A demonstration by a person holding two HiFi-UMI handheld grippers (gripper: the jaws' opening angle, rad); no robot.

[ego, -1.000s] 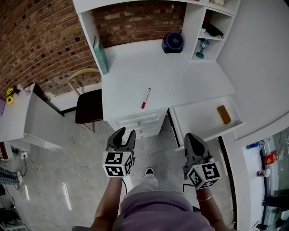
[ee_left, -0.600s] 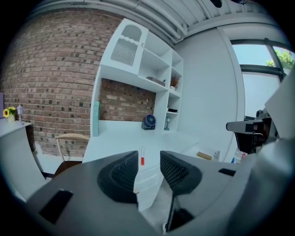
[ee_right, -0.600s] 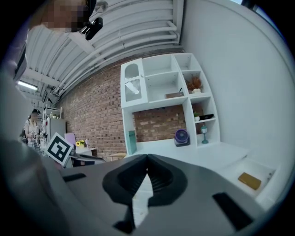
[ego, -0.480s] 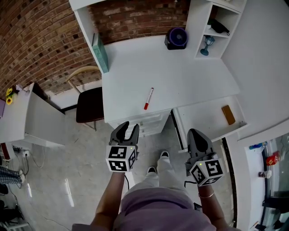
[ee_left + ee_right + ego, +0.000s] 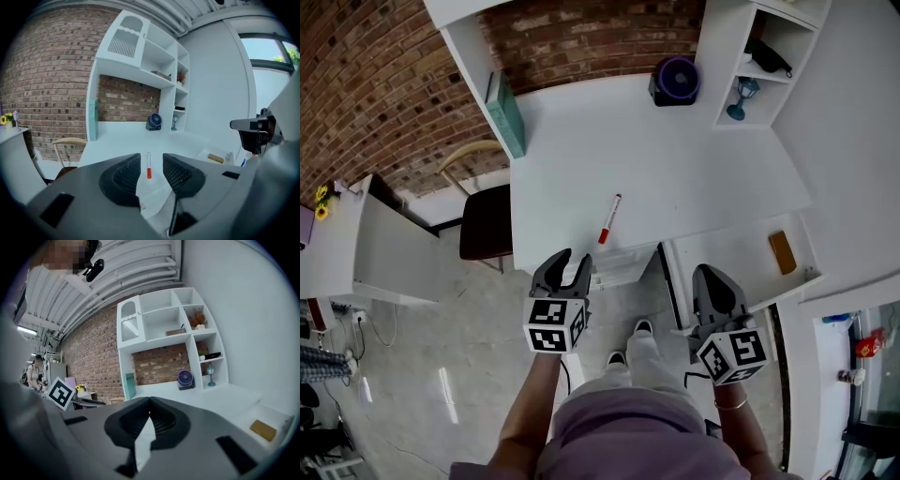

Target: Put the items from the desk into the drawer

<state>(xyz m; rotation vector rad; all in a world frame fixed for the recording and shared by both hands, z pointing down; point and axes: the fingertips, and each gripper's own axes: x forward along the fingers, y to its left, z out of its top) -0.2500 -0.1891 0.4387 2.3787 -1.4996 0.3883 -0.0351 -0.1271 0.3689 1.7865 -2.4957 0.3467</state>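
Observation:
A red-and-white marker pen (image 5: 608, 220) lies near the front edge of the white desk (image 5: 675, 159); in the left gripper view the pen (image 5: 148, 166) shows between the jaws, farther off. The open drawer (image 5: 727, 253) at the desk's right holds a tan block (image 5: 782, 252), seen as a tan block (image 5: 263, 430) in the right gripper view. My left gripper (image 5: 566, 264) hangs open just short of the desk front, below the pen. My right gripper (image 5: 711, 278) is shut and empty, in front of the drawer.
A purple fan (image 5: 677, 81) and a teal book (image 5: 505, 112) stand at the back of the desk. Shelves (image 5: 764, 61) with a blue goblet rise at the right. A dark chair (image 5: 483, 217) sits left of the desk, with a second white table (image 5: 366, 248) farther left.
The person has stepped toward the desk: both grippers are closer to its front edge, and the desk and drawer sit lower in the head view. Neither gripper's state changed.

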